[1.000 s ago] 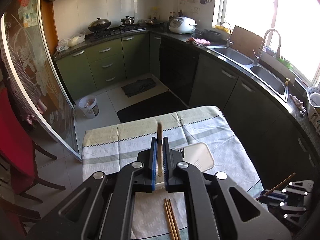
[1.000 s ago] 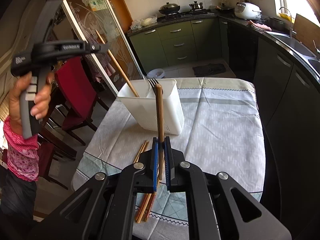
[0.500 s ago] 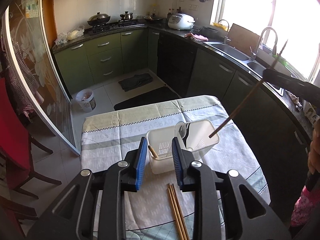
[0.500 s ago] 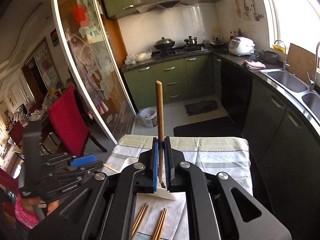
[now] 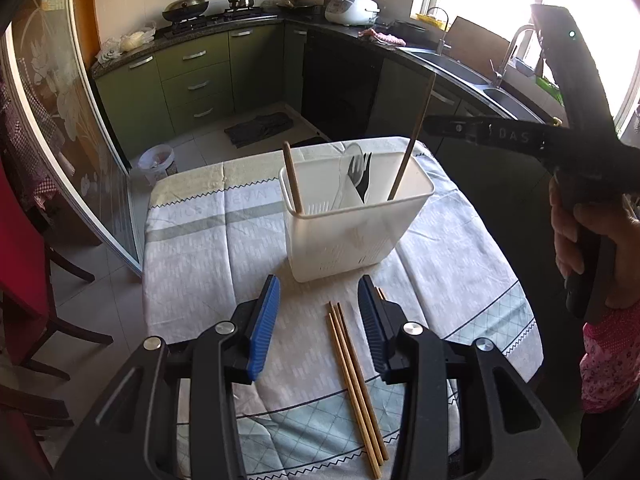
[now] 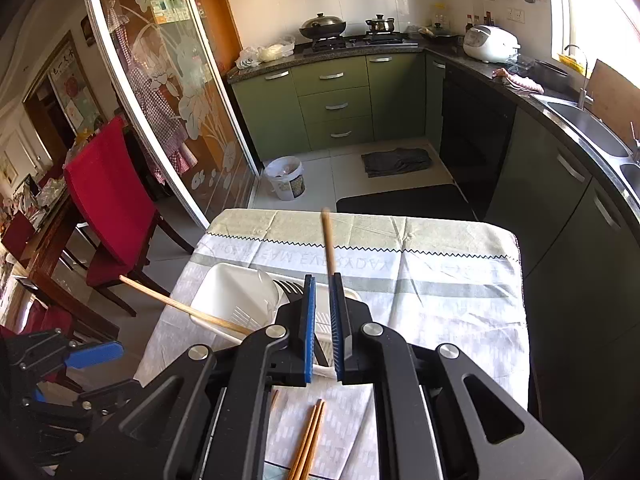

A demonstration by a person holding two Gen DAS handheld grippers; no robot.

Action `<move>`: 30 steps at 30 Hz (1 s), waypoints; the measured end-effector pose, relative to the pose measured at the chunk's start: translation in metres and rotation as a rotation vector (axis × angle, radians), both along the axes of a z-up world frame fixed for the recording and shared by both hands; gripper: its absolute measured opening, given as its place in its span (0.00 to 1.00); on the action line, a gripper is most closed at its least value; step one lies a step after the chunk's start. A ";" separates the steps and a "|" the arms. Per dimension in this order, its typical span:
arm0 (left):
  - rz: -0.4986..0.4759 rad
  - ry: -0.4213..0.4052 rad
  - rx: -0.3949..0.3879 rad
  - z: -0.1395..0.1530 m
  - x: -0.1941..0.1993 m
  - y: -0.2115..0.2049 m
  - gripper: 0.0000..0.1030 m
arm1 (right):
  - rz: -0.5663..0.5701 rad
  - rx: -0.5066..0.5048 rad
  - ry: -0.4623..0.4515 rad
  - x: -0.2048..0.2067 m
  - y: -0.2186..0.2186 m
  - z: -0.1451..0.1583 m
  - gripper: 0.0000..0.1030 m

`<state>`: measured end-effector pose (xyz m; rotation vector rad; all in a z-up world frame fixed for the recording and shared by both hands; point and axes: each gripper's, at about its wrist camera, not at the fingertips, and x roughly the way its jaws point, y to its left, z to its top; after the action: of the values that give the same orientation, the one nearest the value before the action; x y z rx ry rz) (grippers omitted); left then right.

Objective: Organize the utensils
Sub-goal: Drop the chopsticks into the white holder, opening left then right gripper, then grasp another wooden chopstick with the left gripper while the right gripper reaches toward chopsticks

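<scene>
The left gripper [image 5: 319, 320] is open with nothing in it, jaws just widened, hovering over loose chopsticks [image 5: 357, 384] on the table [image 5: 192, 240]. Behind them the white caddy [image 5: 352, 232] holds one chopstick [image 5: 292, 178] plus a fork [image 5: 357, 172]. The right gripper [image 6: 322, 328] barely gapes around another chopstick [image 6: 329, 246] standing in the caddy's right end.

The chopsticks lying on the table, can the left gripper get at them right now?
Probably yes: the left gripper is open just above the chopsticks, with nothing between them.
</scene>
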<state>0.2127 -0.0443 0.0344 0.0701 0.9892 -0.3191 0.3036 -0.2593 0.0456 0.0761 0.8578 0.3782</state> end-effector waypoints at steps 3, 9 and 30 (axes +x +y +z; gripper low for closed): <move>-0.008 0.061 -0.006 -0.022 -0.001 -0.006 0.38 | 0.005 0.033 -0.024 -0.022 -0.013 0.011 0.13; -0.005 0.236 0.018 -0.085 0.002 -0.015 0.38 | 0.015 0.043 -0.013 -0.073 -0.047 0.002 0.15; -0.017 0.409 0.210 -0.167 -0.011 -0.050 0.15 | 0.021 0.055 0.138 -0.109 -0.088 -0.069 0.21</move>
<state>0.2022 -0.0946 -0.1326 0.2106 1.4269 -0.2480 0.1942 -0.3469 -0.0235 0.1456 0.9847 0.4205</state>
